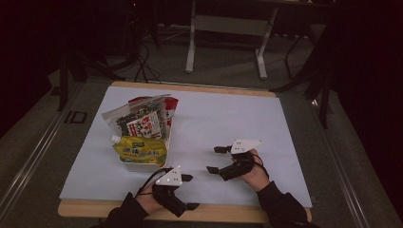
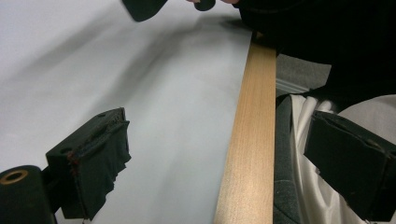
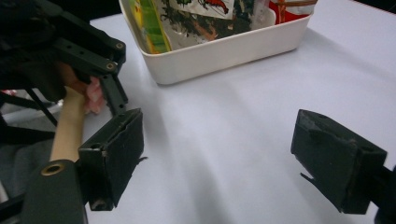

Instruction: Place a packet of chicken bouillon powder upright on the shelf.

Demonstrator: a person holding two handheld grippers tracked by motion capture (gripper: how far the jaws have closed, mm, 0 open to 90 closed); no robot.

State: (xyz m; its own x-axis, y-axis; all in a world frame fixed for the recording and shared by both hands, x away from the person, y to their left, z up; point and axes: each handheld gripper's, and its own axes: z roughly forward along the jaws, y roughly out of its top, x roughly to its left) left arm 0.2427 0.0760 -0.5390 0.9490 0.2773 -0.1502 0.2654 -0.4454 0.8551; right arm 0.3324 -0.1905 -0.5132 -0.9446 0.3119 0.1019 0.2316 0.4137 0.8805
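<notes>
Both grippers empty, jaws wide: left gripper point(image 1: 189, 191) at tabletop point(image 1: 228, 118) near edge, right gripper point(image 1: 216, 159) mid-right. White tub point(image 3: 224, 53) of snack packets point(image 1: 142, 124) sits left-centre. Risk: overstuffed packets spill if nudged.

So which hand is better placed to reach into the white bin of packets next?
Probably the right tool: open, empty, pointing toward the white bin. The left tool sits at the table's wooden edge, aimed across it.

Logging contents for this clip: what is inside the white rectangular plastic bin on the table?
The white rectangular plastic bin holds a yellow spouted refill pouch in front and upright printed snack packets behind it. The bin's floor, and anything lying beneath the packets, is covered.
</notes>
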